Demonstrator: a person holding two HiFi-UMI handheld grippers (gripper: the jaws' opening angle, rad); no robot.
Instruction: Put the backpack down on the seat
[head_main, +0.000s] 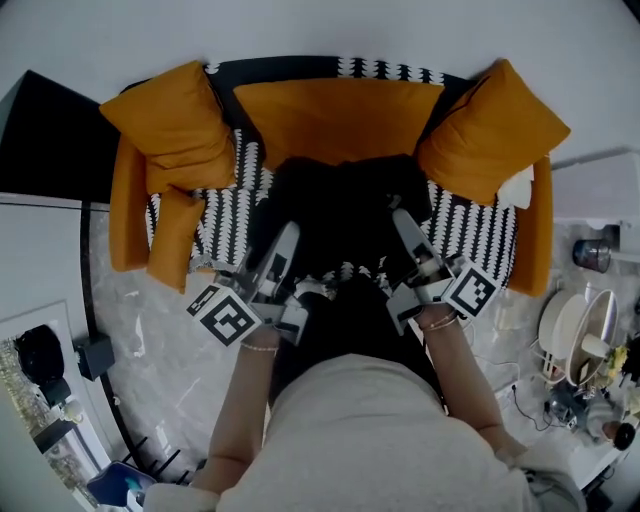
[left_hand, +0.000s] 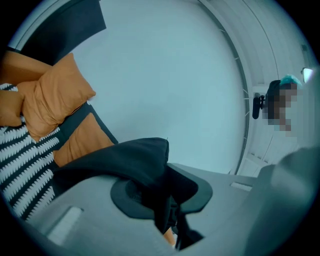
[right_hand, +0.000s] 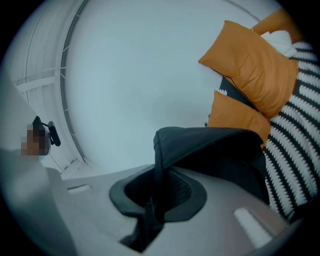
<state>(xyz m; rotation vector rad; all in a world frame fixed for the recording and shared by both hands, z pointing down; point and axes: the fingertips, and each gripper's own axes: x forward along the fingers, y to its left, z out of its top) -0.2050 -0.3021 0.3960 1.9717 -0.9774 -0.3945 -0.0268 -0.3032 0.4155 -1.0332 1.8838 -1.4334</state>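
I have the black fabric backpack (head_main: 340, 215) gripped on both sides. The left gripper (head_main: 283, 245) has its jaws drawn narrow on a fold of the dark cloth, which its own view shows bunched up between them (left_hand: 145, 165). The right gripper (head_main: 408, 232) is clamped the same way on a thin edge of the bag's top panel (right_hand: 210, 145), pulled up into a ridge. From the head view the backpack sits over the middle of the black-and-white patterned sofa seat (head_main: 225, 215). It is in front of the orange back cushion (head_main: 335, 120) and between the two orange throw pillows (head_main: 170, 120) (head_main: 490, 130). I can't tell whether its bottom is touching the seat or hanging just above it. I judge this to be the lowering step, close to done, with the bag lined up but not yet let go. The next move calls for easing both grippers down evenly until the cloth goes slack. Then I'd spread the jaws and back them out without dragging the bag forward off the seat edge.
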